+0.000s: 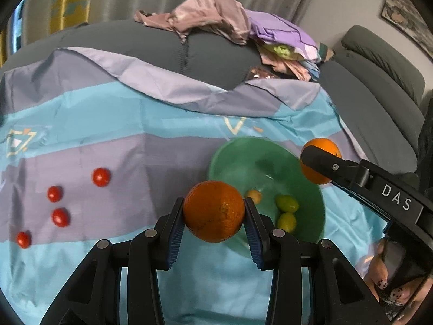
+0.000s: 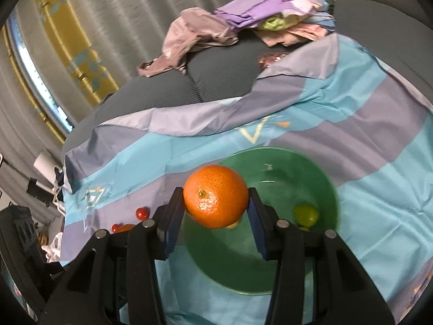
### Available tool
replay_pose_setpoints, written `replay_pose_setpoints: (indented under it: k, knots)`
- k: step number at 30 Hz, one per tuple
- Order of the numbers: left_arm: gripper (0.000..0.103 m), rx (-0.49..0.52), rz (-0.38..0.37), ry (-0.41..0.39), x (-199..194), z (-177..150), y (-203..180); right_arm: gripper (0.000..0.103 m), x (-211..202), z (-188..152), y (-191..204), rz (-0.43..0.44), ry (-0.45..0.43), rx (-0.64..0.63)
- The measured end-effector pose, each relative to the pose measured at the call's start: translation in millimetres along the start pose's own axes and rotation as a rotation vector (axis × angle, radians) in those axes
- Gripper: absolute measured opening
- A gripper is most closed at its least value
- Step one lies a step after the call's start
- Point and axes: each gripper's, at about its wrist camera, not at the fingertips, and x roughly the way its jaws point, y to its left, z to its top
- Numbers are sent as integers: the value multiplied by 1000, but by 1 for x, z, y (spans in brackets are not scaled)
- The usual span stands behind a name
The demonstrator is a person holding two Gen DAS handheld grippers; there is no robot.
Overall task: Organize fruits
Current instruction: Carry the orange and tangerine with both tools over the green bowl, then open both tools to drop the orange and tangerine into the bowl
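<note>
My left gripper (image 1: 214, 212) is shut on a dark orange (image 1: 213, 211), held above the near left rim of the green bowl (image 1: 232, 154). My right gripper (image 2: 216, 199) is shut on a second orange (image 2: 215, 196), held over the green bowl (image 2: 284, 168); that orange also shows in the left wrist view (image 1: 324, 145), at the bowl's right rim. The bowl holds two green kumquats (image 1: 286, 203) and a small yellowish fruit (image 1: 254, 195). Several cherry tomatoes (image 1: 101, 176) lie on the striped cloth to the left.
A blue and purple striped cloth (image 1: 135, 113) covers the grey sofa seat (image 1: 151, 43). A pile of clothes (image 1: 230, 24) lies at the back. Grey cushions (image 1: 379, 86) rise on the right. Curtains hang behind.
</note>
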Motion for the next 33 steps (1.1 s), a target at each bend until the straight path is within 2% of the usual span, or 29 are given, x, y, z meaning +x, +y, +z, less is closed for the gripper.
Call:
replay_pose_setpoints:
  k: [16,20,33]
  knots:
    - [42,25,-48,54,35,0,-38,47,19,0,-39,-135,66,41]
    - [42,27,-74,73,41,-3,-46,47,25,-2,-46,-141,92,55]
    - [42,47,-62,107,59,-9,-61,47,37,-5,-62,-176,150,69]
